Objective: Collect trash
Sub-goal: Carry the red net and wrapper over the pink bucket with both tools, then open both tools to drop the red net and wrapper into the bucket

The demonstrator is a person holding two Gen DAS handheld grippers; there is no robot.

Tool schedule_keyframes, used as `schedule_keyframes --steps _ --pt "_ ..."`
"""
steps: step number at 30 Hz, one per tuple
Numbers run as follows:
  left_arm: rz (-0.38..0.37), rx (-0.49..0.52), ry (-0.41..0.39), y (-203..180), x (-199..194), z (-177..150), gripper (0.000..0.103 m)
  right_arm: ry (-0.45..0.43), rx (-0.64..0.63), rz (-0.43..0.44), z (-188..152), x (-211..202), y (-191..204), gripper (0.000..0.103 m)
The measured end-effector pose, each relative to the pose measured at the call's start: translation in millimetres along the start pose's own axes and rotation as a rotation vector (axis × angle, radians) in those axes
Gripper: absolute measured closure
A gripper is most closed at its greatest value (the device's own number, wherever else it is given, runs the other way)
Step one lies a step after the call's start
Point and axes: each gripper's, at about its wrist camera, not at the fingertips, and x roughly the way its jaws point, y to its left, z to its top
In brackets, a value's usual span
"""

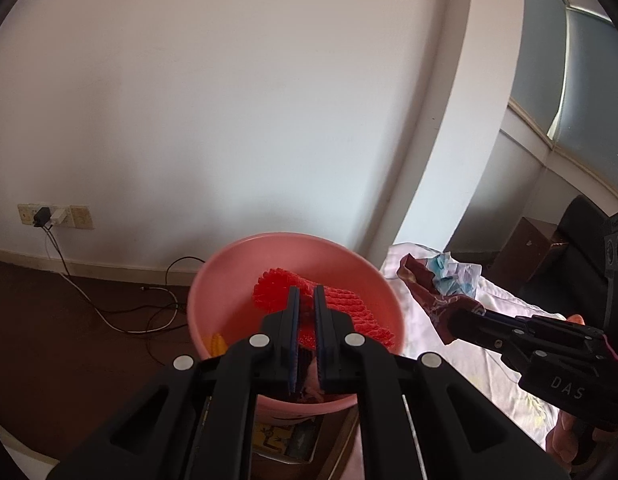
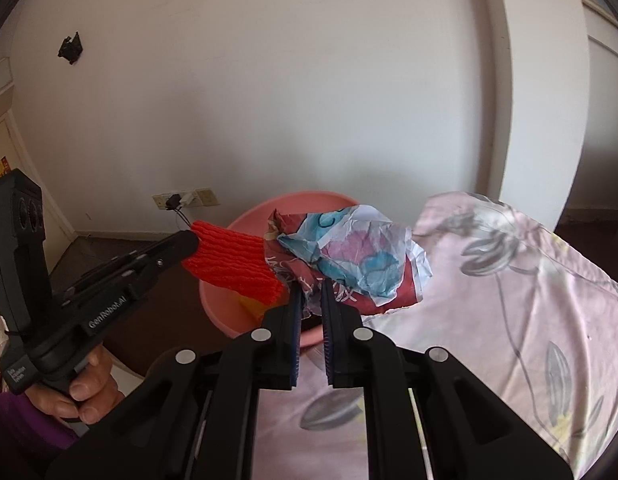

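**Two pieces of trash held over a pink basin**

Two grippers each pinch one piece of trash. The left gripper (image 1: 305,294) has its jaws drawn narrow on a red foam net (image 1: 341,312), which hangs over the open mouth of the pink basin (image 1: 213,280); in the right wrist view the same net droops from the left gripper's tip above the basin's near rim. The right gripper (image 2: 311,292) is clamped on a crumpled wrapper (image 2: 349,256), dark red outside with white, blue and pink print, held up just beside the basin on the bed side. Something yellow (image 1: 218,343) lies at the bottom of the basin, too hidden to identify.

A floral bedsheet (image 2: 509,288) in pale pink spreads to the right of the basin. The person's left hand (image 2: 85,388) grips the left tool's handle. Behind stands a white wall (image 1: 229,100) with a wall socket (image 1: 55,216), a plug in it, and cables (image 1: 121,316) trailing across the dark floor (image 1: 49,340).
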Motion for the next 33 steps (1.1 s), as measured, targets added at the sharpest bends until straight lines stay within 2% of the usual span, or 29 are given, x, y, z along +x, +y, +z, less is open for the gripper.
schedule_keyframes --steps 15,33 --pt "0.092 -0.025 0.017 30.7 16.5 -0.5 0.097 0.039 0.001 0.082 15.6 42.2 32.1 0.093" --pt "0.142 -0.038 0.089 40.5 48.4 -11.7 0.096 0.143 0.084 0.108 13.8 93.6 18.4 0.093"
